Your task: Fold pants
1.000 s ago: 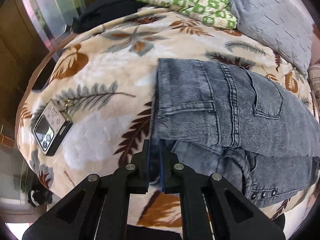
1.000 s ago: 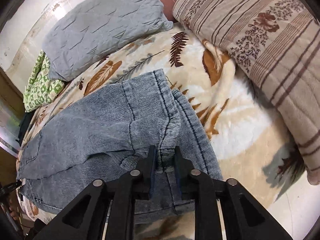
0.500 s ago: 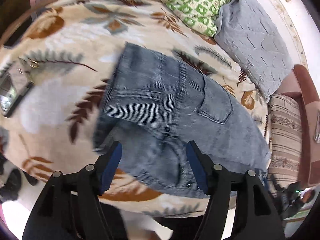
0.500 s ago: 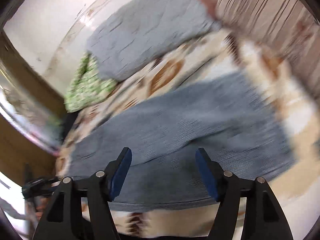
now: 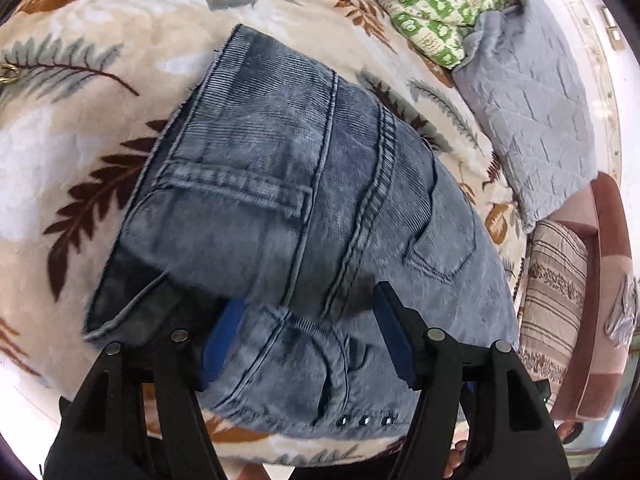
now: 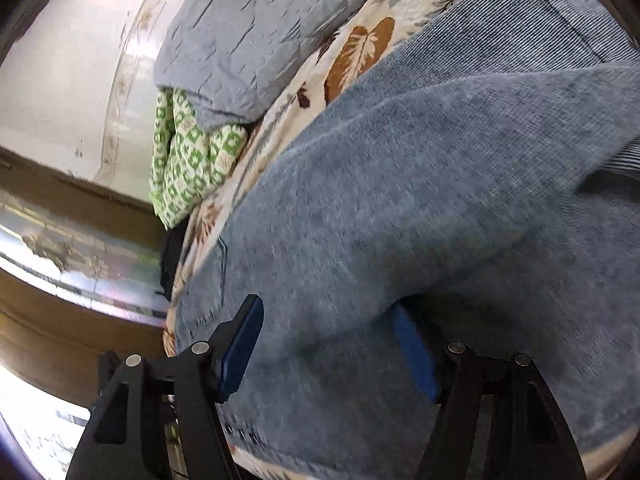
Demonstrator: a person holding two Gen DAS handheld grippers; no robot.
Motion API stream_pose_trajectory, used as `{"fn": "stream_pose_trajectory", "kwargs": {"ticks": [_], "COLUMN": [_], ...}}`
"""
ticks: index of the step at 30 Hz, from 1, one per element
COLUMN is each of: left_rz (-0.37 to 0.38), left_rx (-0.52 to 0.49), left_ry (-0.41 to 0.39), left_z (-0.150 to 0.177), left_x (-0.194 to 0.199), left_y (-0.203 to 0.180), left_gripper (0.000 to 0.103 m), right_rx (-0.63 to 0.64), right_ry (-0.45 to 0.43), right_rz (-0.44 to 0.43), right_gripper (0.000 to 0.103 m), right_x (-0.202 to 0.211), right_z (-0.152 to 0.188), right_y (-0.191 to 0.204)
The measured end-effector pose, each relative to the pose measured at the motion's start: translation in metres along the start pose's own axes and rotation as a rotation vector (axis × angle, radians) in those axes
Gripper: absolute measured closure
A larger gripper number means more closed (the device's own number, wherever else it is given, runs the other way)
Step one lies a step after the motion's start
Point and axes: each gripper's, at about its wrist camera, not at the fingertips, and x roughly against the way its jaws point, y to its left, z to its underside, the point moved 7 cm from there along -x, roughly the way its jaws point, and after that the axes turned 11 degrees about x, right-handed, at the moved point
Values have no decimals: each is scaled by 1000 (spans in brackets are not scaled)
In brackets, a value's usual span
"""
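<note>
The grey-blue denim pants lie folded over on a leaf-patterned blanket, waistband and back pocket up. My left gripper is open, its blue pads spread over the pants' near edge, holding nothing. In the right wrist view the pants fill most of the frame. My right gripper is open just above the denim, empty, jaws wide apart.
A grey quilted pillow and a green checked cloth lie at the far side of the bed. A striped pillow sits at the right. A wooden frame and window stand to the left in the right wrist view.
Both grippers were shut on the pants' edge one second ago. Both have let go and opened wide, and moved over the folded pants. The phone has left the left view.
</note>
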Motion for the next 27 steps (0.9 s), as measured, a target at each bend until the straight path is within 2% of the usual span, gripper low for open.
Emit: {"fn": "stream_pose_trajectory", "kwargs": {"ticks": [2, 3, 4, 5, 6, 9, 12, 18, 23, 24, 25, 26, 27], "left_rz": [4, 14, 16, 12, 9, 31, 42, 41, 9, -7, -10, 5, 26], "left_rx": [4, 0, -10, -16, -20, -14, -20, -79, -117, -117, -112, -99, -83], "left_ry": [-10, -25, -43, -47, -49, -47, -60, -121, -149, -153, -153, -136, -116], "left_z": [-3, -4, -6, -7, -8, -10, -6, 18, 36, 37, 36, 34, 34], "left_x": [-2, -1, 1, 2, 4, 15, 28, 66, 83, 81, 79, 76, 74], "left_y": [-4, -7, -10, -11, -11, -8, -9, -3, 20, 26, 28, 31, 32], "left_gripper": [37, 42, 49, 66, 76, 84, 88, 90, 93, 93, 93, 93, 93], "right_rx": [-13, -8, -3, -7, -15, 0, 53, 139, 152, 142, 116, 91, 58], "right_ry": [-14, -19, -13, -10, -14, -40, -58, -90, -75, -56, -38, -23, -3], "right_rz": [1, 21, 33, 33, 25, -4, -34, -80, -83, -88, -79, -79, -88], "right_gripper": [42, 58, 81, 91, 93, 95, 96, 100, 100, 95, 95, 93, 87], "right_x": [-5, -7, -10, -11, -11, -1, 18, 64, 85, 83, 77, 72, 65], "right_z": [-4, -5, -6, -7, -7, -9, -10, 4, 29, 33, 39, 43, 46], "right_y": [-1, -1, -2, -3, -4, 2, 18, 46, 41, 37, 29, 23, 17]}}
